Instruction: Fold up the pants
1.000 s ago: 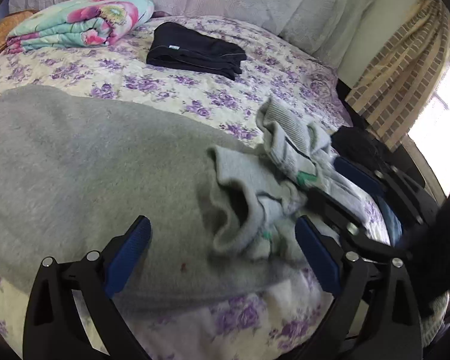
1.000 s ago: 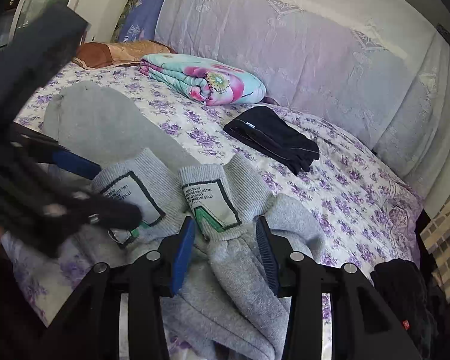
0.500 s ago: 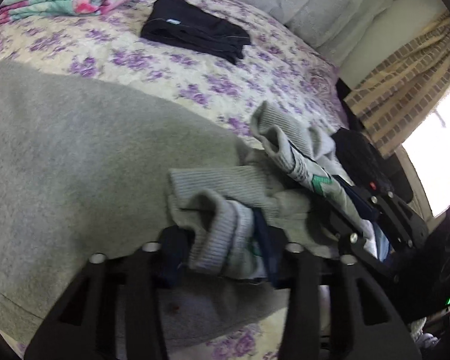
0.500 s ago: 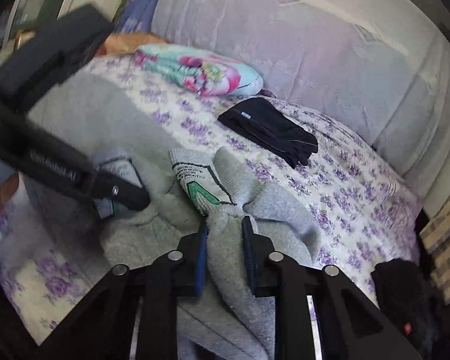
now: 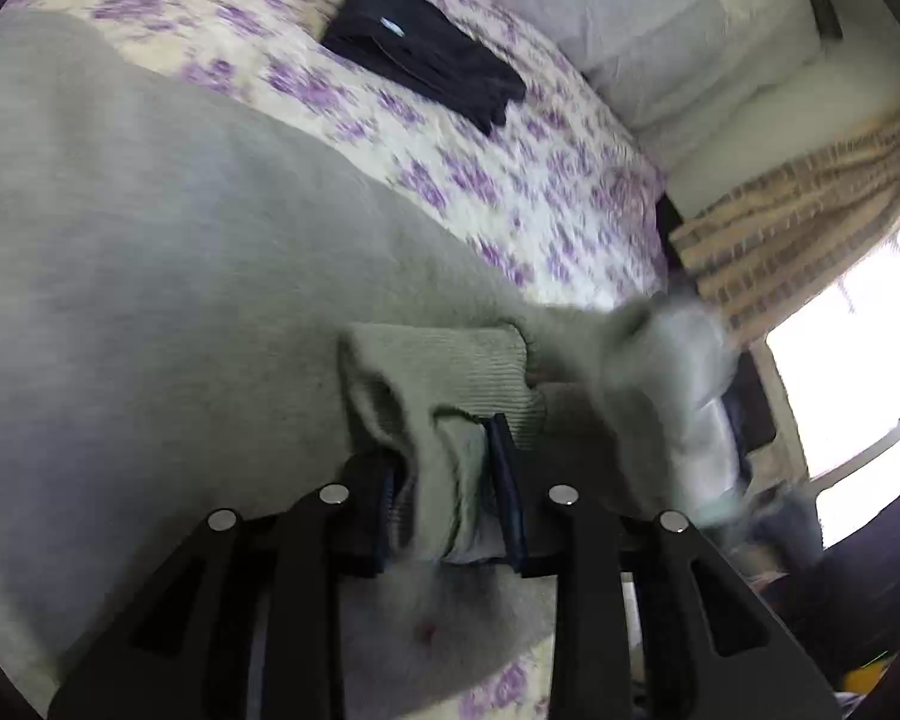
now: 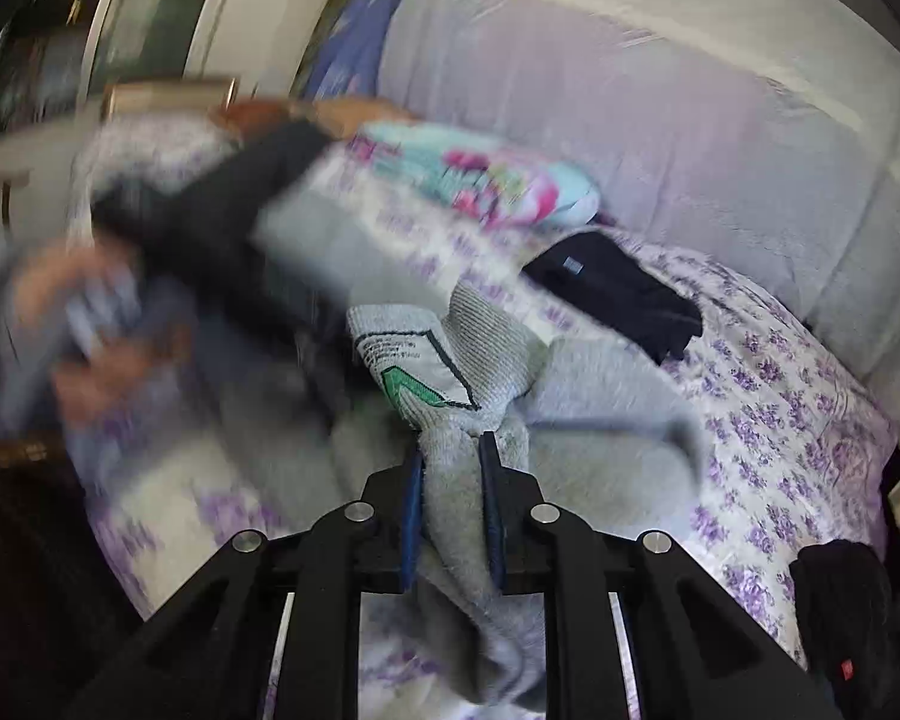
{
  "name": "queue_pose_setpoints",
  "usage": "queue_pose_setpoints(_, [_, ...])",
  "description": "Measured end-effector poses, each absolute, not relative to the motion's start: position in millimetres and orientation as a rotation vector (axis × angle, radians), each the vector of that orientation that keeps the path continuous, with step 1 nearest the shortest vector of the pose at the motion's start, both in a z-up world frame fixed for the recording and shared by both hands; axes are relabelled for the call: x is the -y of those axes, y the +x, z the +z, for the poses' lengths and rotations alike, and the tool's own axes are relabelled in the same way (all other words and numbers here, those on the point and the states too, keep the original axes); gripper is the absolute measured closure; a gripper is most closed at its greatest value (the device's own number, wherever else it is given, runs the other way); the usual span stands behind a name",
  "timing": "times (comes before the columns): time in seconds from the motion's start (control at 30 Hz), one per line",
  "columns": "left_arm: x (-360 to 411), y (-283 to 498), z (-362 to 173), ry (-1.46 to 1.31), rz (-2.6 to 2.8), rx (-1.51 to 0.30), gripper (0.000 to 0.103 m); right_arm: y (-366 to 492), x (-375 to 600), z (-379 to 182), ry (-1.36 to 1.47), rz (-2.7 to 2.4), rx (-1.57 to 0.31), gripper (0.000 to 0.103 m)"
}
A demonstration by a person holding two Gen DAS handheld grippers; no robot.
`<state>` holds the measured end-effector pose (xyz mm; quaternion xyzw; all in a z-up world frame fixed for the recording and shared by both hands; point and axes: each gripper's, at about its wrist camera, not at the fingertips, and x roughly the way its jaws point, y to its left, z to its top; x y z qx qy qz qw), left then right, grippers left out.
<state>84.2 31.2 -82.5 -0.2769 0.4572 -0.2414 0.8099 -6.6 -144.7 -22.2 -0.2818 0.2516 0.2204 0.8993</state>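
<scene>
Grey sweatpants (image 5: 150,252) lie spread over a floral bed sheet (image 5: 468,180). My left gripper (image 5: 444,462) is shut on one ribbed ankle cuff (image 5: 444,372) of the pants. My right gripper (image 6: 453,456) is shut on the other cuff (image 6: 450,354), which shows a printed label with a green arrow. Both cuffs are lifted off the bed. In the right wrist view the left gripper and the hand that holds it (image 6: 108,330) are a blur at the left. The waist end of the pants is out of view.
Folded black pants (image 5: 426,60) lie further up the bed, also in the right wrist view (image 6: 618,294). A folded floral blanket (image 6: 480,180) and a pale headboard cover (image 6: 690,120) stand behind. A dark bundle (image 6: 840,618) and a striped curtain (image 5: 798,222) are at the right.
Both grippers closed on the ankle cuffs, the left from wide open, and lifted them. The left gripper now swings quickly to the left; both views are blurred by motion.
</scene>
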Motion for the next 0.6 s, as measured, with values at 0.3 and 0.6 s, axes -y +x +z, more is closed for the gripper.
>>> queue_pose_setpoints(0.3, [4,48,-2,-0.405,-0.588,-0.792,0.051,-6,151,-29,-0.552,0.488,-0.568,0.069])
queue_pose_setpoints(0.6, [78,46,-9,-0.306,-0.744,-0.819,0.052,8,298,30,0.139,0.540,-0.614,0.052])
